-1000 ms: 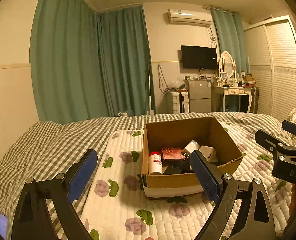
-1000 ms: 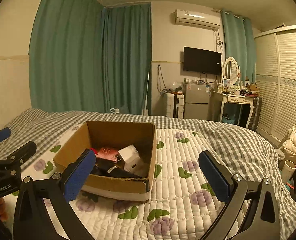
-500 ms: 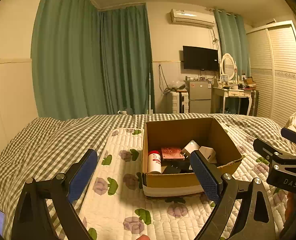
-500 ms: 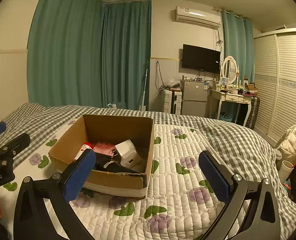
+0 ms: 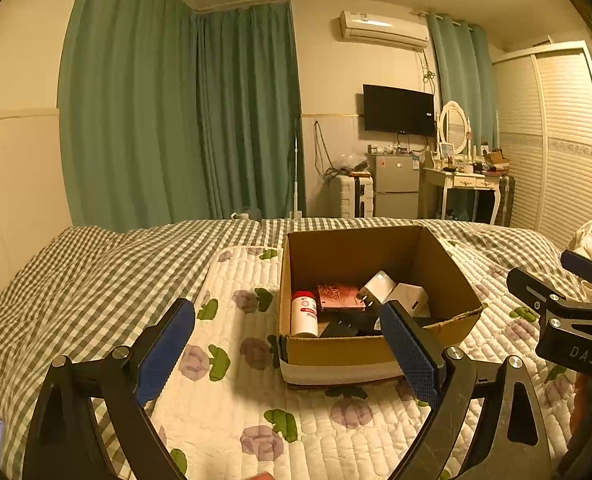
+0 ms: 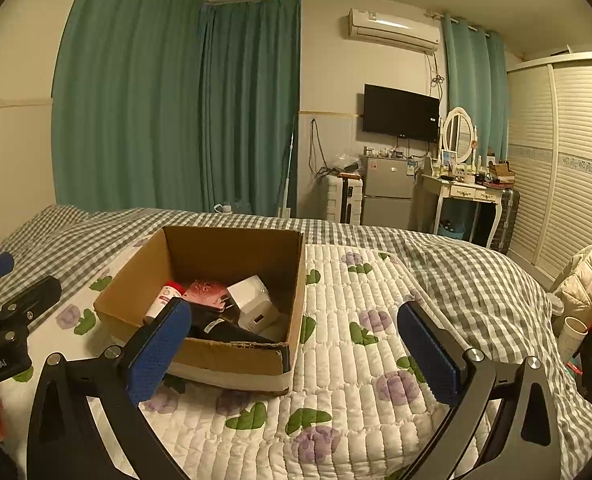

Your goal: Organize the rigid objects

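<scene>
Bedroom scene, warm dim light. Cardboard box (image 5: pixel 376 348) set on a white quilted mat with purple flowers (image 5: pixel 223 400), spread over a grey checked bedcover (image 5: pixel 75 280).

Inside the box, packed close together: a white bottle with a red cap (image 5: pixel 304 314) against the left wall, apparently lying or leaning; a pink patterned flat case (image 5: pixel 340 297) beside it; a white plug adapter (image 5: pixel 376 286) and a white charger block (image 5: pixel 410 300) toward the right; a dark, glossy object (image 6: pixel 223 326) along the near wall, its kind not clear.

Left gripper (image 5: pixel 291 352) held low before the box, blue pads spread wide, nothing between them. Right gripper (image 6: pixel 296 354) likewise spread wide and empty, aimed at the mat just right of the box. Each gripper glimpsed at the edge of the other's view, well apart.

Handling, as a judgement: all items likely light and stiff, safe under a firm squeeze. Bottle probably smooth and prone to roll; best taken across the middle of its body. Charger block and adapter best taken on flat opposite faces, away from the prongs. Flat case thin and hard to pinch where it lay; best taken by a raised edge. Cardboard walls thin and likely to flex; the box likely to slide on the soft mat if bumped.

Behind: green curtains (image 5: pixel 183 120), wall television (image 5: pixel 398 109), dressing table (image 5: pixel 462 180), louvred wardrobe (image 5: pixel 556 140).
</scene>
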The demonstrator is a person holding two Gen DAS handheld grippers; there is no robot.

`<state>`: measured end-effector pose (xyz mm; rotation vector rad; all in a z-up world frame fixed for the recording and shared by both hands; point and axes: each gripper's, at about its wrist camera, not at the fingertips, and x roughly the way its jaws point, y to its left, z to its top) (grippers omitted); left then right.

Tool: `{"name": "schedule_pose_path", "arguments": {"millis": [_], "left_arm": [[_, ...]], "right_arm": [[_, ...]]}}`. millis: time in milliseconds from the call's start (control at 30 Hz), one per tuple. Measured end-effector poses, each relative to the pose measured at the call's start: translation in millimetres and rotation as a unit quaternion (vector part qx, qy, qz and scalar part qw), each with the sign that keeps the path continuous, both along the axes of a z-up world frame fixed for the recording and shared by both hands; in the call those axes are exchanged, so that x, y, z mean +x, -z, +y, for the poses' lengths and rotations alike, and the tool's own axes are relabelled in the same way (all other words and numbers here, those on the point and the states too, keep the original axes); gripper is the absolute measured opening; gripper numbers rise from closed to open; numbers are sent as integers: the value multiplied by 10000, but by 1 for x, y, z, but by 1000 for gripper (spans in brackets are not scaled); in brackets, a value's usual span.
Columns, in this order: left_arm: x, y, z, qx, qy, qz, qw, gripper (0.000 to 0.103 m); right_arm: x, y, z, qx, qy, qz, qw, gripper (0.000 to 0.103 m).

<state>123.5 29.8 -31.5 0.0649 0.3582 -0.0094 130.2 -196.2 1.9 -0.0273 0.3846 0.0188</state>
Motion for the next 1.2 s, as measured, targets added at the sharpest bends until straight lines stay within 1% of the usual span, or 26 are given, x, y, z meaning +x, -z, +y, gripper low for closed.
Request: {"name": "schedule_pose_path", "arguments": {"millis": [633, 967, 1200], "left_arm": [[0, 0, 1, -19, -15, 2, 10000, 96], [2, 2, 0, 36, 16, 13, 10000, 96], [4, 4, 1, -21, 2, 64, 10000, 96]], "right_arm": [[3, 4, 1, -4, 5, 61, 10000, 103], [3, 5, 2, -2, 25, 101, 9999, 103], [2, 6, 3, -31, 0, 148, 9999, 103]]}}
